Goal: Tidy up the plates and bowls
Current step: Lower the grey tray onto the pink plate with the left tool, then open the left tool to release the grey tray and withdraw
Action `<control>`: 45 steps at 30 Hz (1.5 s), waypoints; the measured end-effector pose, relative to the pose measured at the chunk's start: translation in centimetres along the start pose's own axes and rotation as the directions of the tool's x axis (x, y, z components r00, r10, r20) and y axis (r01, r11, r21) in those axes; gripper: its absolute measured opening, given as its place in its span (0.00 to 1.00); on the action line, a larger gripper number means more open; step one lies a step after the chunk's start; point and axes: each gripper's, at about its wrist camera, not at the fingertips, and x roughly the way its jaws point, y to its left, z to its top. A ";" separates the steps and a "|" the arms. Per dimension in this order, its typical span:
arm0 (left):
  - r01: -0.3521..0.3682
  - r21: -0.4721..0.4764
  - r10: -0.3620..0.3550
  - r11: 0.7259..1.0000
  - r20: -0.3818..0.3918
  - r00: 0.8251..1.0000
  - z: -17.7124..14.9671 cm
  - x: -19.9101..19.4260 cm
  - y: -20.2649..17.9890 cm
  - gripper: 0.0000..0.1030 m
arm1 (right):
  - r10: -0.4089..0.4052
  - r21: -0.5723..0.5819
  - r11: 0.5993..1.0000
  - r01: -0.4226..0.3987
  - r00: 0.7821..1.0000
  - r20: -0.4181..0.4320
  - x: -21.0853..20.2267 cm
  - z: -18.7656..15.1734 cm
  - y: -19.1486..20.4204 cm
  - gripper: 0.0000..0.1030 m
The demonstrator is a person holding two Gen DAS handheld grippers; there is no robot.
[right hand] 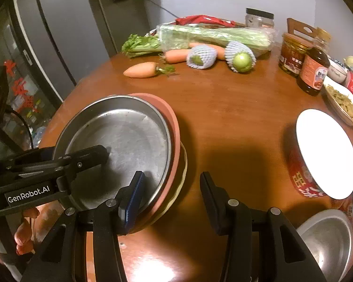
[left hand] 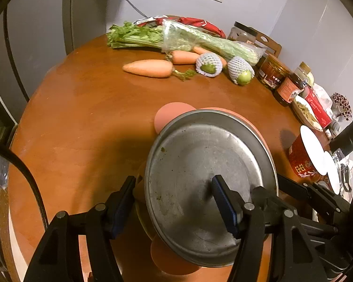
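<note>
A steel plate (left hand: 195,169) lies on a pink plate (left hand: 169,115), which sits on a cream plate (right hand: 182,171); the stack stands on the round wooden table (left hand: 94,117). My left gripper (left hand: 174,202) is open, its right finger over the steel plate and its left finger outside the plate's left rim. In the right wrist view the steel plate (right hand: 127,141) and the left gripper (right hand: 101,152) show at left. My right gripper (right hand: 171,197) is open and empty, just right of the stack. A red bowl with white inside (right hand: 317,159) and a steel bowl (right hand: 327,242) stand at right.
Carrots (left hand: 150,68), celery (left hand: 176,37), two net-wrapped green fruits (left hand: 209,65), jars (left hand: 273,71) and a sauce bottle (left hand: 289,89) line the far and right edge. A dish of food (right hand: 343,104) sits at right. A fridge (right hand: 49,35) stands behind left.
</note>
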 end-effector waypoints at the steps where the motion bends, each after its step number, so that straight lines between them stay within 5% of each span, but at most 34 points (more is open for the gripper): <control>1: 0.001 0.001 -0.001 1.000 -0.001 1.000 0.1 0.1 -0.1 0.64 | 0.001 0.008 1.000 -0.001 1.000 0.000 0.0 0.0 -0.4 0.48; 30: -0.065 0.029 0.064 0.997 0.027 0.998 0.9 -0.2 -2.0 0.63 | 0.008 0.060 0.998 -0.008 1.000 -0.003 -0.7 0.3 -3.2 0.49; 45: -0.138 0.017 0.135 0.990 0.118 0.984 -0.3 -4.2 -1.9 0.63 | 0.020 0.084 0.996 -0.028 0.995 0.102 -4.8 0.2 -3.7 0.49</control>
